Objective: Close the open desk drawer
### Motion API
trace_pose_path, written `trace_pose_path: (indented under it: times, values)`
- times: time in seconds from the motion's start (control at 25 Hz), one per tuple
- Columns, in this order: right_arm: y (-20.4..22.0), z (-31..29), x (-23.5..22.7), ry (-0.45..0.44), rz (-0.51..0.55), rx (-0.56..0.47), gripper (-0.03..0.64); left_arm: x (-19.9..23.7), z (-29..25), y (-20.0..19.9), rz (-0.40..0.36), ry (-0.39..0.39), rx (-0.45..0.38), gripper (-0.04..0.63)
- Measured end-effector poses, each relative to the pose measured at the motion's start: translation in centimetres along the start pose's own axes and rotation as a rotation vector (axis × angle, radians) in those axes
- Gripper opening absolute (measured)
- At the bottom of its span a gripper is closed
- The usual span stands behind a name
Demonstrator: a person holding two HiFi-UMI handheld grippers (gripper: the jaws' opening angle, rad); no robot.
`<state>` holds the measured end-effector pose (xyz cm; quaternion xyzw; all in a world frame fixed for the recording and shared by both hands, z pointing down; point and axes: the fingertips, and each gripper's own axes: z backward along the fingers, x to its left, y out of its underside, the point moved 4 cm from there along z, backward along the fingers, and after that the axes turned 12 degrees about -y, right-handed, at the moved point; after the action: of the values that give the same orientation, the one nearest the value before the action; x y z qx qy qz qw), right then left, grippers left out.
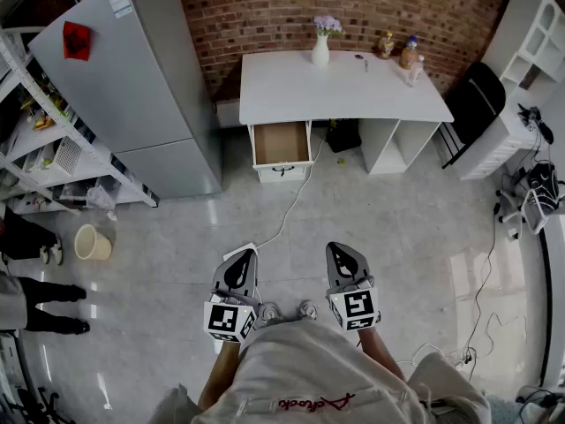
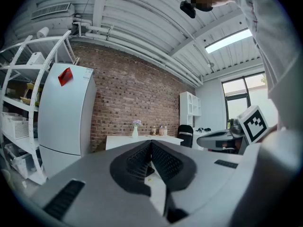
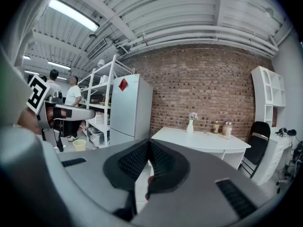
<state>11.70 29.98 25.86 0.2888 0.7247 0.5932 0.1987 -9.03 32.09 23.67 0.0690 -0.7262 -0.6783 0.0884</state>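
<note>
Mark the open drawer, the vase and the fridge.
drawer [image 1: 281, 144], head view, bare inside bottom.
vase [image 1: 320, 53], head view, white body.
fridge [image 1: 128, 73], head view, upper door.

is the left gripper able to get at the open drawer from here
Probably not yet: the left gripper, shut, is held close to the person, with open floor between it and the drawer. Only a cable crosses that floor, so stepping forward should bring it in reach.
</note>
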Motion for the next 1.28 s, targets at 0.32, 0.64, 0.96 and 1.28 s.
trace_pose_path:
  times: [0.32,0.64,0.96,1.28]
  values:
    - [-0.2,0.3,-0.6,0.005,0.007,-0.001,0.017,-0.5,-0.5,-0.1,0.013,-0.002,0.000,0.012]
    - [0.3,0.9,-1.3,0.007,-0.015,-0.014,0.017,-0.9,-0.7,0.4,0.014,0.000,0.012,0.012]
    - [1.0,1.4,-2.4,0.003,-0.012,0.001,0.018,-1.3,-1.6,0.0,0.024,-0.020,0.009,0.012]
    - [1.9,2.2,-4.7,-0.013,-0.018,0.012,0.018,-3.2,-2.7,0.7,0.015,-0.037,0.036,0.012]
